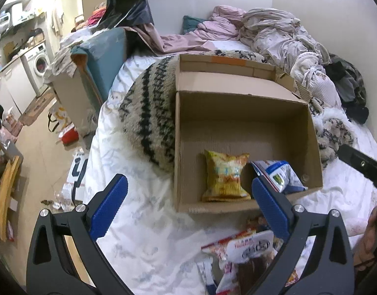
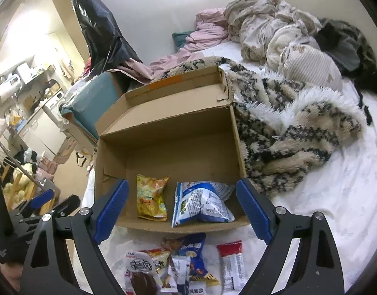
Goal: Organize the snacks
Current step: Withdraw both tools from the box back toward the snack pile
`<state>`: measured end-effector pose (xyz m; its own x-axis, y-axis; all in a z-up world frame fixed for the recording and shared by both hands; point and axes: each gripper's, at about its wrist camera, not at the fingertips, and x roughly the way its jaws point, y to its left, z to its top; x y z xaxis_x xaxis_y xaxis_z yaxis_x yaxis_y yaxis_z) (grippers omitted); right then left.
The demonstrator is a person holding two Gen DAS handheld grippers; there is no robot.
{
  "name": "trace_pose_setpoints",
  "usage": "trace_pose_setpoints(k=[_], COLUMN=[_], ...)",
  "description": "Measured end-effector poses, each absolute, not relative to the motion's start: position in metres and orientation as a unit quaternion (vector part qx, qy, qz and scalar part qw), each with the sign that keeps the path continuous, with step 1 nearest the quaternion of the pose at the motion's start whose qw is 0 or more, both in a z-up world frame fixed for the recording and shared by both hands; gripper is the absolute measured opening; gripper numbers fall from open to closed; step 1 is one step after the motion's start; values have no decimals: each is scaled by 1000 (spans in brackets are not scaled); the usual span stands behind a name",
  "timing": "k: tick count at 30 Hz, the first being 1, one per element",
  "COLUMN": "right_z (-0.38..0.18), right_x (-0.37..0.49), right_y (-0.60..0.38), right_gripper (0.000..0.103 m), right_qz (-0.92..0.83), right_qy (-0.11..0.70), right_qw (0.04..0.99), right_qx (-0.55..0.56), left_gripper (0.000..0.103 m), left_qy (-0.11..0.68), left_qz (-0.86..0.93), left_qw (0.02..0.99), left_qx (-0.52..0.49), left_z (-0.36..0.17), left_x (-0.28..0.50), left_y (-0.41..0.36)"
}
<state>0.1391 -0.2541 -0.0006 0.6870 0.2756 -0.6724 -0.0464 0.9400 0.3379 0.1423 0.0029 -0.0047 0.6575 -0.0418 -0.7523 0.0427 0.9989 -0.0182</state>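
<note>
Bed (image 2: pixel 336 196) fills both my views, white sheet under everything. On it I see a patterned blanket (image 2: pixel 286 135) lying against the right wall of an open cardboard box (image 2: pixel 168 142), lid folded back. Inside the box, at its near wall, a yellow bag (image 2: pixel 151 198) lies left of a blue-white bag (image 2: pixel 200 204); the two are just apart. Outside the box, just before its near wall, I see a pile of loose snacks (image 2: pixel 178 265), with a red-white bar (image 2: pixel 231 265) at its right edge. My left gripper (image 1: pixel 188 209) hangs released above the sheet near the box's front left corner, grasping nothing. My right gripper (image 2: pixel 182 209) is likewise spread wide, empty, over the box's near edge.
</note>
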Motion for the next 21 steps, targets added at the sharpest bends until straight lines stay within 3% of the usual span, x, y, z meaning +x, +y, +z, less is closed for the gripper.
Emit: trace_pose_setpoints(k=[21], right_z=[-13], right_x=[80], right_y=[-255], right_gripper=[91], right_qz=[74], right_qy=[441], right_qw=[882], right_qx=[146], left_gripper=[100], left_qy=[461], left_qz=[5], left_qw=[887], left_qx=[26], left_z=[-16], left_x=[94], left_y=[3])
